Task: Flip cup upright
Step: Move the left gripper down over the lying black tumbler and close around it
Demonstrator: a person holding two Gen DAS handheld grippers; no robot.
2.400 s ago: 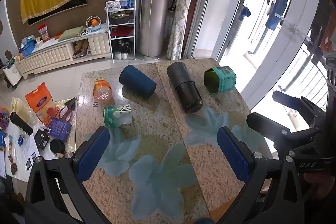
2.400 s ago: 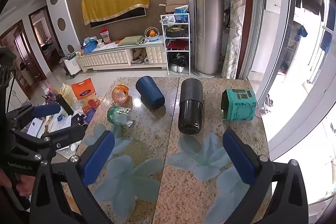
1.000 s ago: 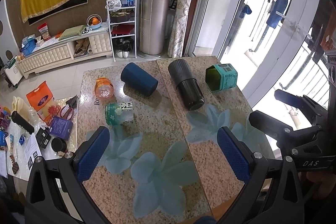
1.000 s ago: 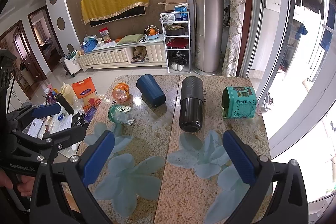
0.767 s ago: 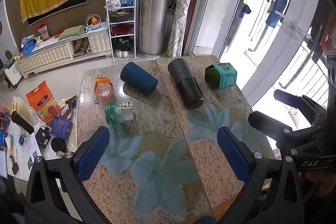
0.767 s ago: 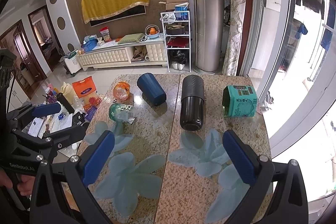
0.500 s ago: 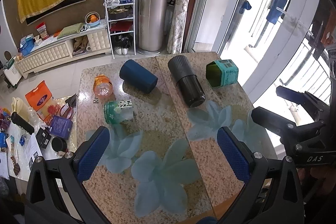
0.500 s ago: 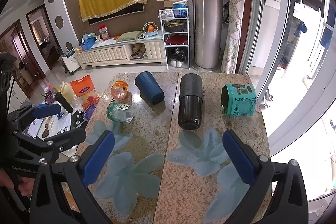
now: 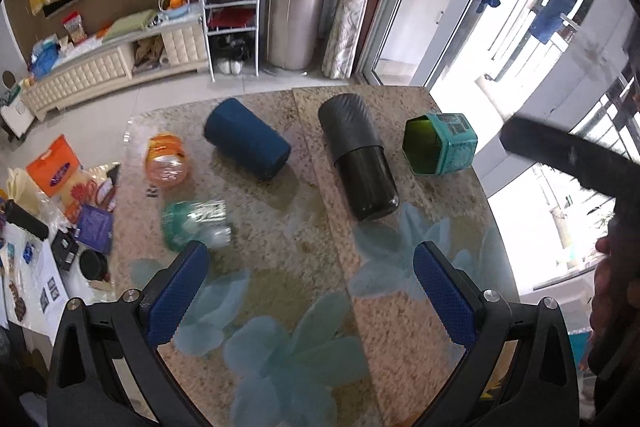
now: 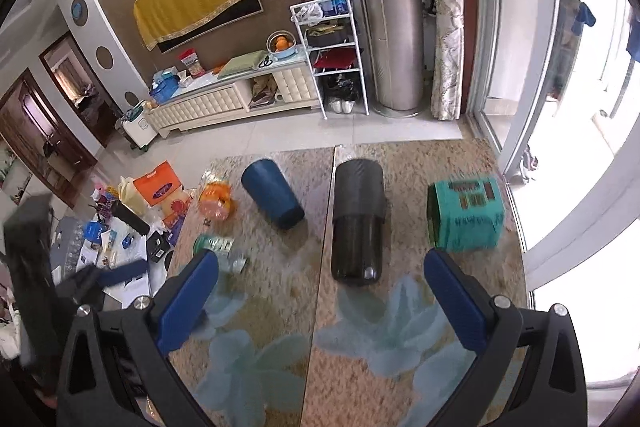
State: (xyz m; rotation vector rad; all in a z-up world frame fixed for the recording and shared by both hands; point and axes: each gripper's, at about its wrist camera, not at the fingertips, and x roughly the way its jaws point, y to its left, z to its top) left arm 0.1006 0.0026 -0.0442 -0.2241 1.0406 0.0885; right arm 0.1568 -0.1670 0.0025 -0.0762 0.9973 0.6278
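Observation:
A dark blue cup (image 9: 247, 143) lies on its side on the granite table (image 9: 288, 267), left of centre; it also shows in the right wrist view (image 10: 273, 199). A black tumbler (image 9: 357, 160) lies on its side beside it, seen too in the right wrist view (image 10: 357, 221). A teal hexagonal cup (image 9: 439, 148) lies on its side at the right (image 10: 463, 213). My left gripper (image 9: 312, 289) is open and empty above the table's near part. My right gripper (image 10: 320, 297) is open and empty, in front of the black tumbler.
An orange plastic jar (image 9: 166, 163) and a green clear bottle (image 9: 194, 223) lie at the table's left. The table's right edge drops off near the balcony door. Bags and clutter cover the floor at the left (image 10: 120, 223).
Both grippers have moved forward and lower toward the table, so the objects look larger. The right gripper has shifted ahead in the left wrist view. Nothing on the table has moved.

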